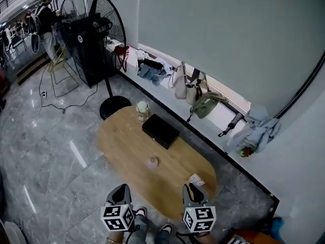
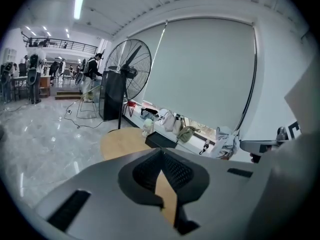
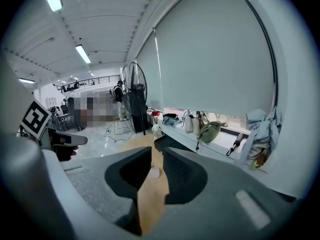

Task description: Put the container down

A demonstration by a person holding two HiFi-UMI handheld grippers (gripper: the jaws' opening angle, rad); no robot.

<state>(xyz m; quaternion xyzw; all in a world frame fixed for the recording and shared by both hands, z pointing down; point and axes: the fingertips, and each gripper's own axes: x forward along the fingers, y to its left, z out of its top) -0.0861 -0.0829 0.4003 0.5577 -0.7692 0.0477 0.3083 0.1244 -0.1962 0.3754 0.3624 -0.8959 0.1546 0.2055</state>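
Note:
An oval wooden table (image 1: pixel 127 151) stands in front of me. At its far end a small pale jar with a lid (image 1: pixel 142 111) stands upright beside a flat black box (image 1: pixel 161 130). A small pinkish round thing (image 1: pixel 152 162) lies mid-table, and the right gripper view shows this pinkish thing (image 3: pixel 154 173) just beyond the jaws. My left gripper (image 1: pixel 120 189) hovers at the near edge, its tips together and empty (image 2: pixel 161 156). My right gripper (image 1: pixel 191 188) hovers near a small packet (image 1: pixel 196 180); a narrow gap shows between its jaws (image 3: pixel 157 151), with nothing in it.
A big black floor fan (image 1: pixel 94 34) stands beyond the table's far end, with a cable on the tiled floor (image 1: pixel 51 105). Bags and clothes (image 1: pixel 195 93) line a low white ledge along the wall. A person (image 1: pixel 45 17) stands far back left.

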